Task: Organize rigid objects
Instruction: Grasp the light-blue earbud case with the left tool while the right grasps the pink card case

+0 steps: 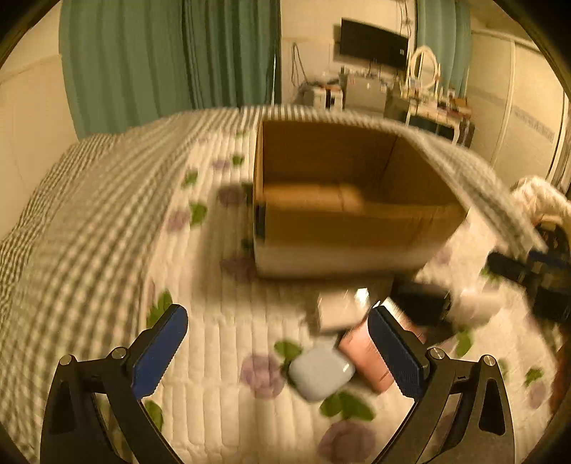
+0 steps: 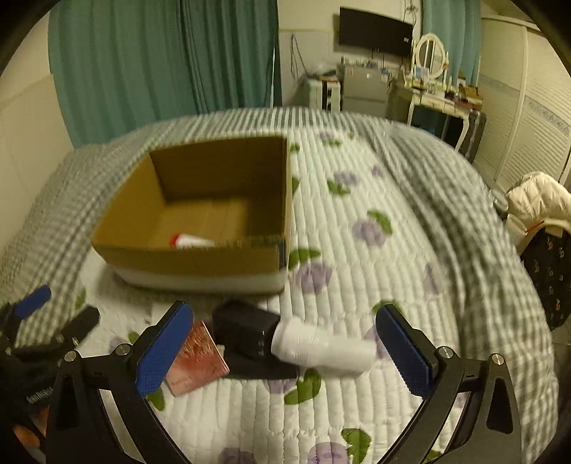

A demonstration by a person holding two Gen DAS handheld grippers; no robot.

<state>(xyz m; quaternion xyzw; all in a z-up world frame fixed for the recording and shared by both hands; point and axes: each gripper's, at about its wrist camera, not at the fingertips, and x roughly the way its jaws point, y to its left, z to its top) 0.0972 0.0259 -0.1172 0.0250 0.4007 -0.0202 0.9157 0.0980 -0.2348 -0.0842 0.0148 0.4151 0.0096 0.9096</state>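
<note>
An open cardboard box (image 1: 357, 228) stands on the bed; it also shows in the right wrist view (image 2: 200, 260) with a white tube with a red cap (image 2: 191, 241) inside. In front of it lie a pale blue case (image 1: 319, 373), a pink box (image 1: 364, 351), a white box (image 1: 339, 308), a black box (image 2: 246, 330) and a white bottle (image 2: 321, 346). My left gripper (image 1: 278, 349) is open and empty above the blue case. My right gripper (image 2: 285, 348) is open and empty, over the black box and white bottle.
The bed has a white flowered quilt (image 2: 357, 228) and a grey checked blanket (image 1: 71, 232). Green curtains (image 2: 160, 53), a dressing table with a mirror (image 2: 431, 53) and a wall screen (image 2: 374, 32) stand behind. A white jacket (image 2: 542, 196) hangs at right.
</note>
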